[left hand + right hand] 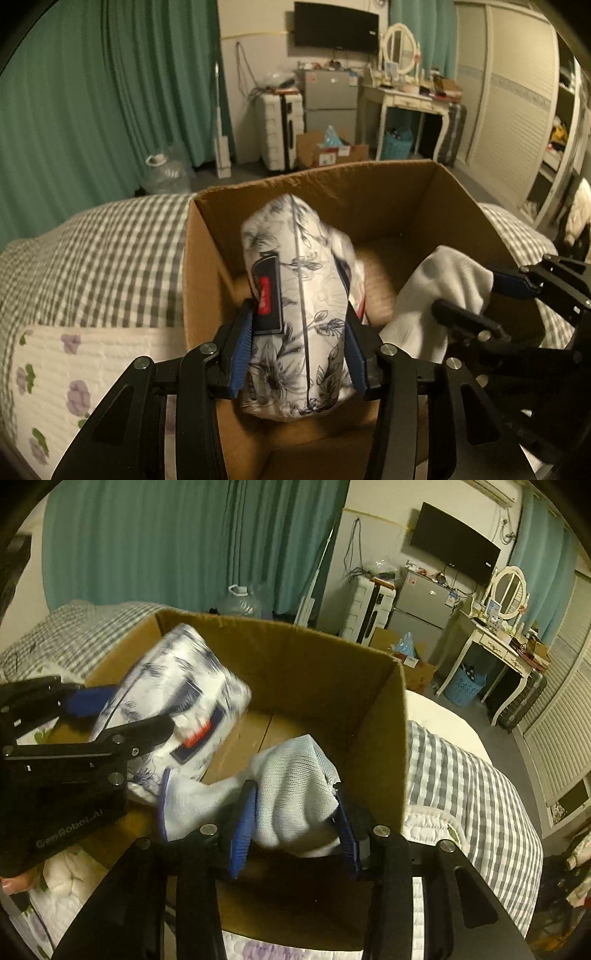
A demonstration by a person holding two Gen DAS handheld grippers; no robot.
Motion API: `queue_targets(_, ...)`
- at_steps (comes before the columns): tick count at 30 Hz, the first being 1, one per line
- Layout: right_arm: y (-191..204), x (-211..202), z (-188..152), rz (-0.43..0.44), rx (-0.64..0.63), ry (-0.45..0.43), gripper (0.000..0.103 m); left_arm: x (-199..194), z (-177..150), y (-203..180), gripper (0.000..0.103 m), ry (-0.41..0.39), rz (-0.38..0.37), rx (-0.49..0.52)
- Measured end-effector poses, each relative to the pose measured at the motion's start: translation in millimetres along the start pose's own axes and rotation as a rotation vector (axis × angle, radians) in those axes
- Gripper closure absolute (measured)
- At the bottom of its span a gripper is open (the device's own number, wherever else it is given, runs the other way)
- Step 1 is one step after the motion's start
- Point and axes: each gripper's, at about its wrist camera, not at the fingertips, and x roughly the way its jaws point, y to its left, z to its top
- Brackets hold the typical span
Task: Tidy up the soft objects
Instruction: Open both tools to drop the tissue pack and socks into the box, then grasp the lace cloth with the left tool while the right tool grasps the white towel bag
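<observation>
An open cardboard box (332, 184) sits on the bed; it also shows in the right wrist view (295, 657). My left gripper (299, 350) is shut on a soft white pack of tissues with a dark floral print (295, 288) and holds it over the box's inside. The same pack shows blurred in the right wrist view (184, 686). My right gripper (295, 819) is shut on a white knitted glove with a blue cuff (291, 786), held inside the box at its right side. The glove shows in the left wrist view too (439, 291).
The box rests on a grey checked bedspread (92, 258) and a white floral quilt (81, 369). Beyond the bed stand green curtains (92, 92), a water jug (166, 173), a white suitcase (280, 129), a small fridge (328, 99) and a dressing table (410, 99).
</observation>
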Motion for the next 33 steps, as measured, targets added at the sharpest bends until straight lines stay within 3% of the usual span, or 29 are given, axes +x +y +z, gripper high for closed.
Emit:
queue_targets(2,3.3,-3.4,1.2,-0.019,-0.014,-0.019,0.043,2.8,4.7,-0.3,0.052,0.006,-0.009,0.0)
queue_targets(4,7.8,-13.6,1.8,-0.041,-0.029,-0.051,0.036,-1.4,8.0,3.5,0.045,-0.007,-0.013,-0.016)
queue_targets(8,5.3,-37.4,5.8,-0.06,-0.017,-0.118,0.032,-26.9,15.6,10.9,0.023,-0.093,-0.004,-0.042)
queue_targets(12,1.3,-68.7,10.2,-0.084,0.014,-0.194,0.026,-60.0,21.7,19.2,0.017,-0.166,0.008,-0.067)
queue_targets(17,-3.8,-123.6,13.8,-0.121,0.064,-0.306,0.008,-111.7,23.9,29.7,0.017,-0.262,0.004,-0.098)
queue_targets(21,-5.4,-164.9,10.0,-0.106,0.098,-0.359,0.007,-152.5,21.9,37.3,0.015,-0.326,0.009,-0.126)
queue_targets(23,-5.5,-183.3,5.7,-0.099,0.123,-0.382,0.006,-172.3,19.1,39.9,0.005,-0.353,0.015,-0.141)
queue_targets(28,0.3,-231.4,-5.0,-0.037,0.15,-0.447,0.0,-227.0,9.7,40.5,0.0,-0.452,0.019,-0.156)
queue_targets(33,23.2,-277.1,-14.4,-0.076,0.111,-0.492,0.0,-269.5,-2.8,42.0,0.0,-0.529,0.027,-0.182)
